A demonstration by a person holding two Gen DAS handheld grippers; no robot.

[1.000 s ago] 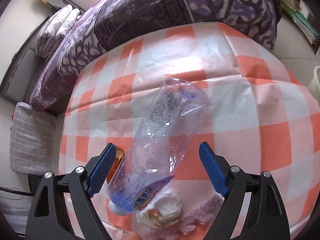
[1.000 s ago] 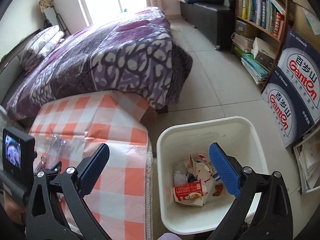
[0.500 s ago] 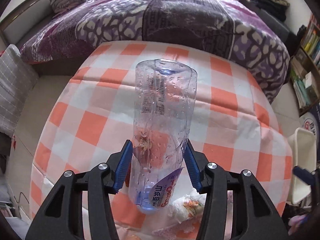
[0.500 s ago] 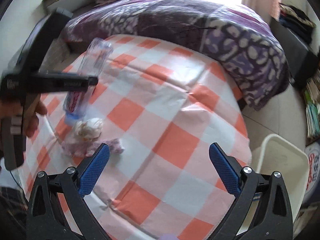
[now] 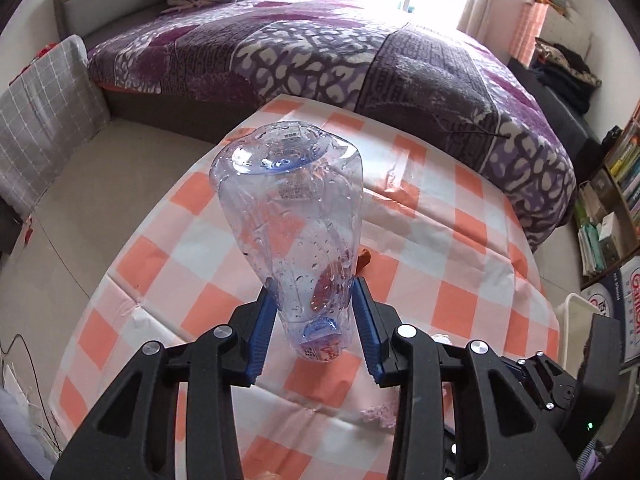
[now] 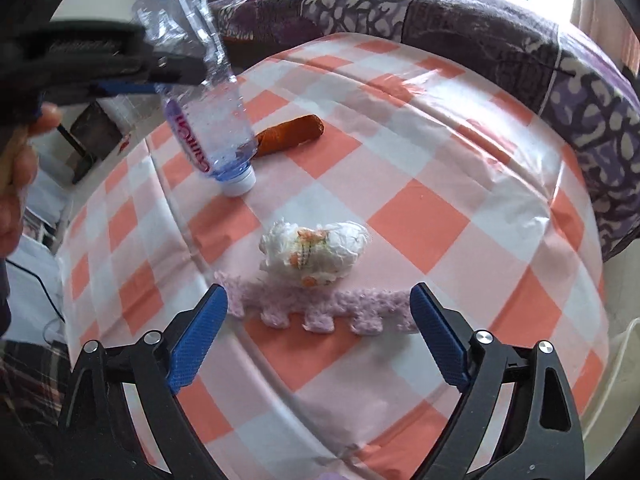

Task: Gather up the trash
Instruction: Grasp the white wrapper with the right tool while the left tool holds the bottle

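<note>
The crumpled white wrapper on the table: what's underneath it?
The crumpled white wrapper rests on the checkered tablecloth, its near edge touching a fuzzy pink strip. Anything beneath is hidden.

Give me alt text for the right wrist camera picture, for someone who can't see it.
The open right gripper hovers over a crumpled white wrapper and a strip of pink fuzzy fabric on an orange-and-white checked tablecloth. At upper left, the left gripper holds a clear plastic bottle cap-down above the cloth, near an orange sausage-shaped piece.

Left gripper (image 5: 314, 326) jaws just closing, blue pads pressed on clear plastic bottle (image 5: 292, 220), cap end down, above orange-checked tablecloth (image 5: 460, 264); purple bedspread (image 5: 360, 52) behind
</note>
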